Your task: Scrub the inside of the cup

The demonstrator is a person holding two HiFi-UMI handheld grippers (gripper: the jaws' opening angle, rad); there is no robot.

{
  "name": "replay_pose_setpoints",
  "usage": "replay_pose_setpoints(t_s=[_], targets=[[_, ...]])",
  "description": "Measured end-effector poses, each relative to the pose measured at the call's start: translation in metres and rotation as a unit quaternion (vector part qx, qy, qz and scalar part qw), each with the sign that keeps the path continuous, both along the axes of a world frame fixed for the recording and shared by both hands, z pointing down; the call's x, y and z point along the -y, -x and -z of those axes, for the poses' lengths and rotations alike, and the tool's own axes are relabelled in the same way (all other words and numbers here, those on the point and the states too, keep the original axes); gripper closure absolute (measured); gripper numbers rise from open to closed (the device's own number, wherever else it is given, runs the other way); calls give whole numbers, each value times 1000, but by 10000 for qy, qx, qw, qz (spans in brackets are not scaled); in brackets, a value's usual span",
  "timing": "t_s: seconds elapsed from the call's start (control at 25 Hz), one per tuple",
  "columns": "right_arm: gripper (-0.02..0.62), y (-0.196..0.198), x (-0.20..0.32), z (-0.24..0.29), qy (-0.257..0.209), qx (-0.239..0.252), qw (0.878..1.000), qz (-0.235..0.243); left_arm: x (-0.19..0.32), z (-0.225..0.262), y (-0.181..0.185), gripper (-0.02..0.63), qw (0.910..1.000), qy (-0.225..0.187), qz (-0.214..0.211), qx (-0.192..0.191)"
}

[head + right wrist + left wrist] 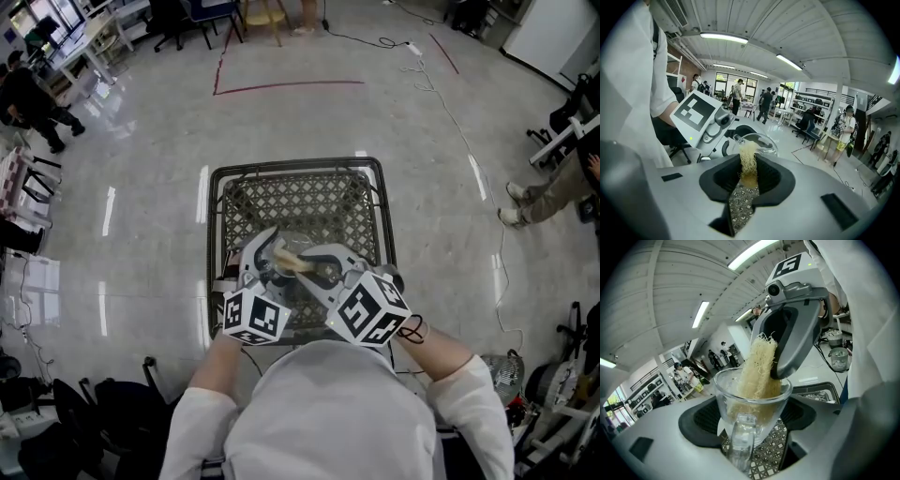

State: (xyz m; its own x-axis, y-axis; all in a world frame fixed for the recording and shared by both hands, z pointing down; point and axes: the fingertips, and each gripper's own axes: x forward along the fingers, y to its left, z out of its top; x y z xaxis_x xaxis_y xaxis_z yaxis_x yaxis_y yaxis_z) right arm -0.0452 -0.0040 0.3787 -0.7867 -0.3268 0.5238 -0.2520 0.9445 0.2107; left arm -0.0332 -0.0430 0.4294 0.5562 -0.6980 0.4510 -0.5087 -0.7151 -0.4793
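Observation:
A clear glass cup (752, 401) with a handle sits between the jaws of my left gripper (752, 432), which is shut on its base. A pale yellow loofah scrubber (757, 371) reaches down inside the cup, and my right gripper (792, 333) is shut on its upper end. In the right gripper view the loofah (748, 164) runs from my right gripper (747, 180) into the cup (759, 140), with the left gripper (705, 117) behind it. In the head view both grippers (265, 261) (317, 267) meet over a wire basket, where the cup (277, 270) is barely visible.
A dark wire-mesh basket (300, 202) stands on the glossy floor right under the grippers. Red tape (281, 86) and a cable (450, 112) mark the floor beyond. A person's legs (548, 192) are at the right; bags and equipment (94, 412) lie close on both sides.

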Motion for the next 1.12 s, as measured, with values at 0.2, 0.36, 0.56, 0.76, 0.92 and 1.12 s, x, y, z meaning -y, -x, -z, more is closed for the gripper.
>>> replay_pose_setpoints(t_s=[0.2, 0.36, 0.56, 0.76, 0.92, 1.12], targets=[[506, 4, 5, 5, -114, 27, 9999, -99, -3, -1, -1, 227, 10000, -17, 15, -11], [506, -1, 16, 10, -432, -87, 9985, -327, -8, -3, -2, 227, 10000, -12, -9, 35], [506, -9, 21, 9, -601, -309, 9967, -456, -7, -2, -2, 227, 10000, -39, 7, 6], [506, -5, 10, 4, -335, -342, 9983, -329, -1, 0, 4, 227, 10000, -59, 26, -3], [506, 5, -3, 0, -150, -291, 9994, -124, -3, 0, -1, 227, 10000, -42, -21, -50], [508, 8, 5, 4, -219, -231, 9992, -222, -8, -4, -5, 227, 10000, 5, -50, -76]])
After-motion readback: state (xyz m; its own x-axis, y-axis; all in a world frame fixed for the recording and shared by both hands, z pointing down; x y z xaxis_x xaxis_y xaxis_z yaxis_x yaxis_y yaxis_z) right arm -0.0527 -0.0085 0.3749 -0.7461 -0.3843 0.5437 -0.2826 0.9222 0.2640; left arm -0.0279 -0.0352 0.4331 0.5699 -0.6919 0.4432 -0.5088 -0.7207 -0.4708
